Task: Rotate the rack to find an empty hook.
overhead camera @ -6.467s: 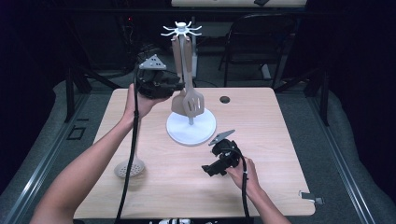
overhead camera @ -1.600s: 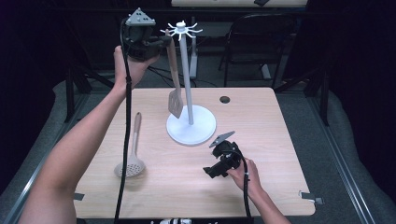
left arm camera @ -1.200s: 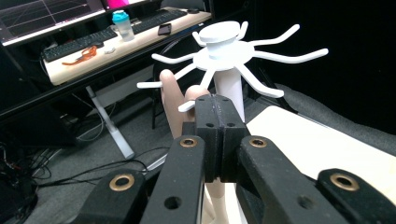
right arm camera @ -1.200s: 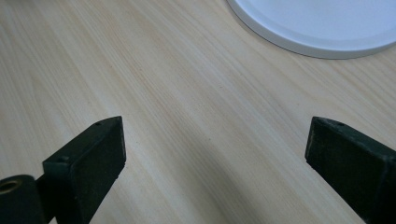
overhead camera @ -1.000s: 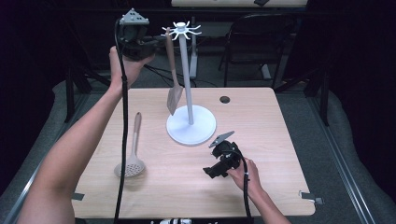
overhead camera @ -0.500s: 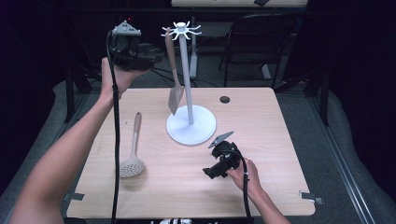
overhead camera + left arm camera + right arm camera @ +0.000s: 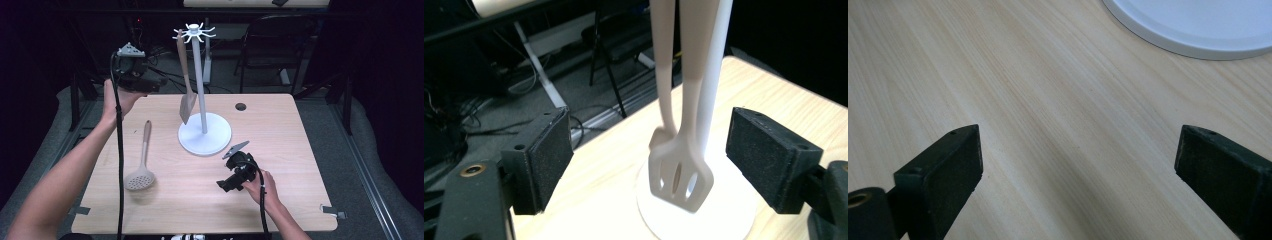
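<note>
A white utensil stand (image 7: 204, 131) with a hooked crown stands mid-table. A beige slotted spatula (image 7: 185, 80) hangs from one hook, its blade just above the round base; in the left gripper view the spatula (image 7: 680, 172) hangs in front of the pole. My left gripper (image 7: 150, 84) is held up left of the stand, open and empty, apart from the spatula. A beige skimmer spoon (image 7: 140, 165) lies flat on the table at the left. My right gripper (image 7: 227, 184) rests low near the front right, open, with bare wood between its jaws.
The wooden table (image 7: 300, 150) has a dark round grommet (image 7: 240, 106) behind the stand. A black chair (image 7: 280, 45) and metal frames stand beyond the far edge. The stand's white base (image 7: 1193, 25) shows at the top of the right gripper view.
My left gripper let go of the spatula, which now hangs on the stand, and drew back to the left and lower. The right gripper stayed put.
</note>
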A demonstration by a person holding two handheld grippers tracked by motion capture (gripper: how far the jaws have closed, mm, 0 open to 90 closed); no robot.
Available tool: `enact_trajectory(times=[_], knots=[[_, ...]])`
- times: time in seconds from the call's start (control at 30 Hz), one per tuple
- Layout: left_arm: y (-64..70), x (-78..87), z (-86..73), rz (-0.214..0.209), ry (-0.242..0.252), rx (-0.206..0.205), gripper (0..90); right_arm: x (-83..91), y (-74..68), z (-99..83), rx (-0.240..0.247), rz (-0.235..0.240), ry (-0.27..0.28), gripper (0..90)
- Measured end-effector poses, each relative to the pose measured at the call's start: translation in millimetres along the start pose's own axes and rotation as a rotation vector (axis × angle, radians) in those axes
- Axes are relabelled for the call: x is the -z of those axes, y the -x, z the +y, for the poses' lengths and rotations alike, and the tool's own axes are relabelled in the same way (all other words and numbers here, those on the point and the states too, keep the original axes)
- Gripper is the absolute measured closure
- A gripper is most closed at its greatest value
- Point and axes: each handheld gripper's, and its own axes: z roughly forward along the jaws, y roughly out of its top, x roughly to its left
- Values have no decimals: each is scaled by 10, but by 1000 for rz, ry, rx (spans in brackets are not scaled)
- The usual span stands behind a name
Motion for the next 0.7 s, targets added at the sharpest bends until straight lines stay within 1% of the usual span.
enact_trajectory(times=[0.13,0.33,0.4,0.5,0.57,0.63,0.67,0.7], knots=[[-20,-29,-164,0,-22,24,159,-2,-1,0,-1,-1,-1,48],[-27,-85,-450,-3,-75,38,150,-4,3,-1,2,-4,-10,48],[-32,-116,-561,-4,-89,50,147,-12,2,-2,3,-5,-14,48],[-46,-175,-746,-4,-127,60,134,-17,-1,-3,2,-10,-12,48],[-56,-209,-874,-7,-151,78,129,-24,-8,-6,-3,-9,-1,48],[-69,-246,-1001,-7,-175,91,124,-23,-7,-6,-1,-9,-2,48],[-75,-260,-1061,-10,-190,96,121,-19,-2,-3,6,-10,-11,48],[-77,-272,-1124,1,-196,98,122,-19,-1,-2,7,-10,-14,48]])
